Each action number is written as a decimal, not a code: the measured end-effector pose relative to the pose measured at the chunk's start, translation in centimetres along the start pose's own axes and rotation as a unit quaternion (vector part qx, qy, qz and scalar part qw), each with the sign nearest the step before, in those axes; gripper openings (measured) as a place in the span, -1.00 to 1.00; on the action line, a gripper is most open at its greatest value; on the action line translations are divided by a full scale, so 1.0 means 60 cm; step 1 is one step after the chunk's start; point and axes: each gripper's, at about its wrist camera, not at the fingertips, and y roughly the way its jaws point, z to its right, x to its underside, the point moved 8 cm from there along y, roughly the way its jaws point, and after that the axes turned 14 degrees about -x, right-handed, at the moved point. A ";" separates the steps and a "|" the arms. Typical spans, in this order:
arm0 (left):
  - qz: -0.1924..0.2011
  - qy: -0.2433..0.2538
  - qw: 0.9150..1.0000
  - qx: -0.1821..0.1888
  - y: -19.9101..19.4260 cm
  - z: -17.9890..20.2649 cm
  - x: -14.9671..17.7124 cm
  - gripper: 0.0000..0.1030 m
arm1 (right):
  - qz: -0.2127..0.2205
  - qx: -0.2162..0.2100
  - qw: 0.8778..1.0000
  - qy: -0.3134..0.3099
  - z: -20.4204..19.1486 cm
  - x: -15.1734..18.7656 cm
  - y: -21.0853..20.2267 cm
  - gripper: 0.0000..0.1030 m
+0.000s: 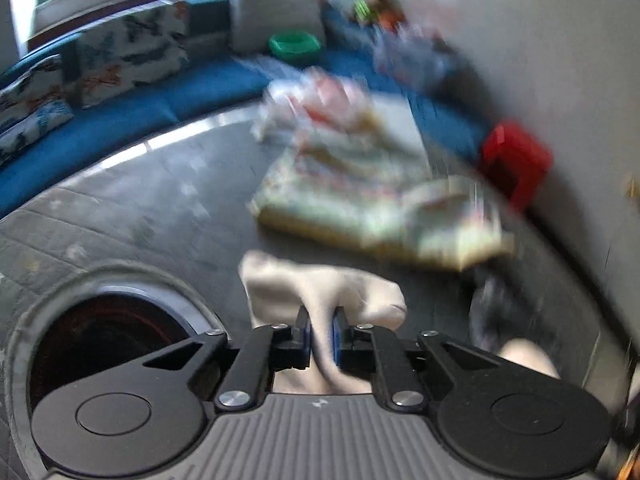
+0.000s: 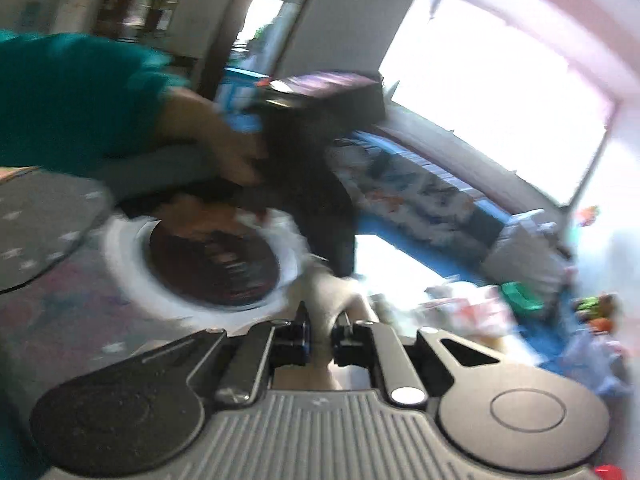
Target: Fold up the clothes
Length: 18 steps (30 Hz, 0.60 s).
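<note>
My left gripper [image 1: 321, 322] is shut on a white garment [image 1: 320, 284], which bunches up above the fingers and hangs over the grey mat. A folded pale patterned cloth [image 1: 360, 200] lies on the mat ahead, right of centre. My right gripper [image 2: 320, 320] is shut on the same kind of white cloth [image 2: 332, 284]. In the right wrist view the other hand [image 2: 208, 136] holds the left gripper's black body [image 2: 316, 120] above a round dark basket with a white rim [image 2: 212, 264]. Both views are motion-blurred.
A blue mattress [image 1: 120, 120] with patterned pillows [image 1: 128, 56] runs along the back. A green bowl [image 1: 294, 44], a red box [image 1: 516, 156] and loose clothes [image 1: 412, 56] lie by the wall. The dark basket [image 1: 104, 336] is at lower left.
</note>
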 end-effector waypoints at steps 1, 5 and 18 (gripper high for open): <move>0.012 -0.022 1.000 0.008 -0.019 -0.012 -0.016 -0.78 | 0.006 0.023 1.000 0.000 0.021 -0.012 -0.007 -0.83; 0.078 -0.065 0.994 0.050 -0.118 -0.041 -0.050 -0.78 | 0.062 0.098 0.993 -0.002 0.081 -0.075 -0.058 -0.83; 0.053 -0.022 0.998 0.021 -0.176 -0.079 0.131 -0.68 | -0.050 -0.010 0.997 -0.063 -0.079 0.039 -0.031 -0.78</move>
